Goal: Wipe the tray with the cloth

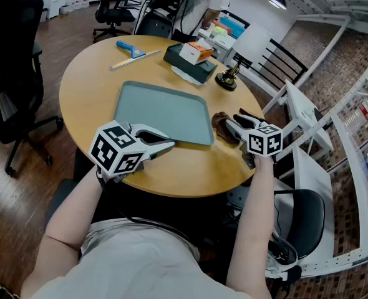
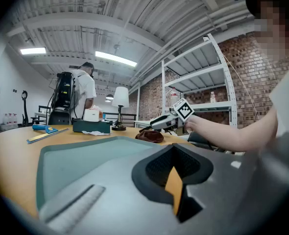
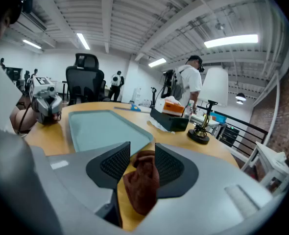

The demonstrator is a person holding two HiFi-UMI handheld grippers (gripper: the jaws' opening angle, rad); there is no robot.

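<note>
Head view: a teal tray [image 1: 162, 111] lies in the middle of the round wooden table [image 1: 87, 89]. A brown cloth [image 1: 221, 124] sits on the bare wood just off the tray's near right corner, at about 3 o'clock from that corner. It touches nothing on the tray. The right gripper [image 1: 231, 126] points at it from 4 o'clock, with its tips at the cloth's edge. The left gripper [image 1: 168, 144] hovers at the tray's near edge, around 7 o'clock of the tray, well apart from the cloth. The right hand is plainly the nearer one.

Left gripper view: the left gripper's jaws [image 2: 176, 153] are together with nothing between them, only a sliver of table showing through. The tray [image 2: 81, 163] spreads out at 10 o'clock. The cloth [image 2: 149, 136] is far off at 12 o'clock, with the right gripper [image 2: 156, 124] just above it.

Right gripper view: the jaws [image 3: 142, 150] stand apart and the cloth [image 3: 142, 180] lies in the gap. Its longer side runs along the gap from 12 to 6 o'clock. It is near the right pad, and wood shows beside the left pad, so I judge it not yet clamped. The tray [image 3: 103, 129] lies at 11 o'clock. Once the cloth is gripped, the wipe would have to head that way.
</note>
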